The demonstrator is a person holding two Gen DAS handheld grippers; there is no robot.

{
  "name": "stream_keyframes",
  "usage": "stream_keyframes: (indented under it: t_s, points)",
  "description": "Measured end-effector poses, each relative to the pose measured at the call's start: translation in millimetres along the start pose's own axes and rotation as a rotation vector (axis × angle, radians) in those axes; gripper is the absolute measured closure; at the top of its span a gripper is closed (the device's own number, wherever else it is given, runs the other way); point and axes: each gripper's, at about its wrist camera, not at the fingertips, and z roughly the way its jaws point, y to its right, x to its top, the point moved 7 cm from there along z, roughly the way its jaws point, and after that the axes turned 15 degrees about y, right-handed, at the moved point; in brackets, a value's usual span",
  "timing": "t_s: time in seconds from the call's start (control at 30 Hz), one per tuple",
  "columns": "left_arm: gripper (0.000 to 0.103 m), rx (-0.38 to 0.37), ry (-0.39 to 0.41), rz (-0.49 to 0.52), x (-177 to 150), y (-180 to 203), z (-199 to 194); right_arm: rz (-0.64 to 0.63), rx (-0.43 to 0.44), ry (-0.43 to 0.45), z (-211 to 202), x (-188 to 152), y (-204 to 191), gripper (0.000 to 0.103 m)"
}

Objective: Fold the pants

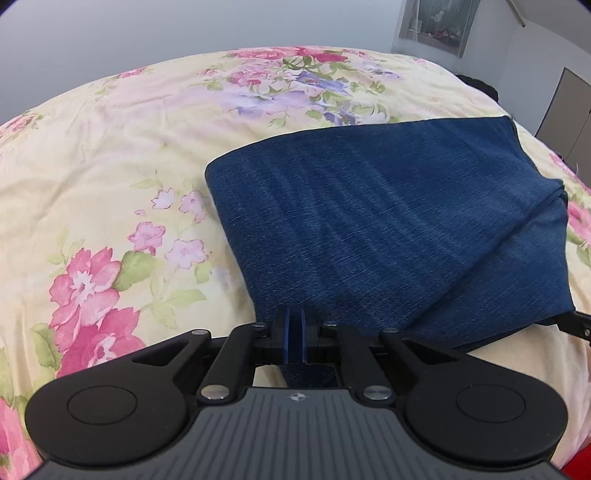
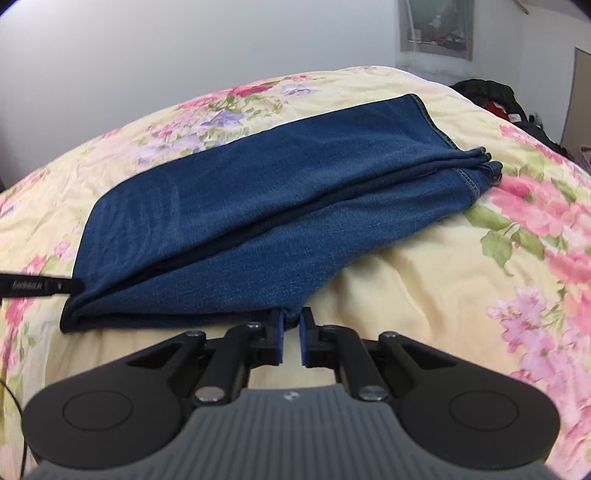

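Observation:
Blue denim pants [image 1: 369, 221] lie folded in layers on a floral bedspread [image 1: 110, 158]. My left gripper [image 1: 294, 314] is shut on the near edge of the pants, with denim showing between its blue pads. In the right wrist view the pants [image 2: 258, 206] stretch from near left to far right, the hems stacked at the far end. My right gripper [image 2: 291, 318] is shut on a small tip of the near denim edge. A black part of the left gripper [image 2: 40, 286] touches the pants' left corner. Part of the right gripper [image 1: 576, 323] shows at the pants' right corner.
The cream bedspread with pink and purple flowers [image 2: 424, 288] spreads out on all sides of the pants. A pile of dark clothes [image 2: 491, 96] lies at the far right edge of the bed. A pale wall and a framed picture [image 2: 436, 29] stand behind.

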Motion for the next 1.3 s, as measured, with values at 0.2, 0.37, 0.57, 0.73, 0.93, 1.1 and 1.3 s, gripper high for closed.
stream_keyframes:
  t_s: [0.2, 0.37, 0.57, 0.73, 0.93, 1.1, 1.3]
  points:
    - [0.097, 0.018, -0.010, 0.012, -1.2, -2.6, 1.5, 0.172, 0.015, -0.167, 22.1, -24.9, 23.2, 0.103]
    - [0.097, 0.000, 0.033, 0.024, 5.9, 2.6, -18.1, 0.158, 0.079, -0.078, -9.0, -8.8, 14.2, 0.103]
    - [0.097, -0.033, 0.082, 0.033, 20.1, 21.6, -28.9, 0.076, 0.107, 0.095, -13.0, 36.3, 0.8, 0.103]
    - [0.097, -0.028, 0.043, 0.029, 11.8, 22.9, -12.2, 0.056, 0.089, 0.026, 22.9, 23.4, -0.2, 0.103]
    - [0.097, -0.018, 0.007, -0.023, -10.2, 6.9, -0.6, 0.159, 0.075, -0.091, 49.1, -12.2, 14.3, 0.103]
    - [0.097, -0.009, 0.006, -0.084, -7.2, -1.7, -9.1, 0.118, 0.064, -0.112, 53.5, -11.6, 9.8, 0.103]
    - [0.077, -0.004, 0.113, -0.359, 10.8, -53.2, -36.9, 0.097, 0.105, -0.088, 34.8, 5.0, 12.9, 0.103]
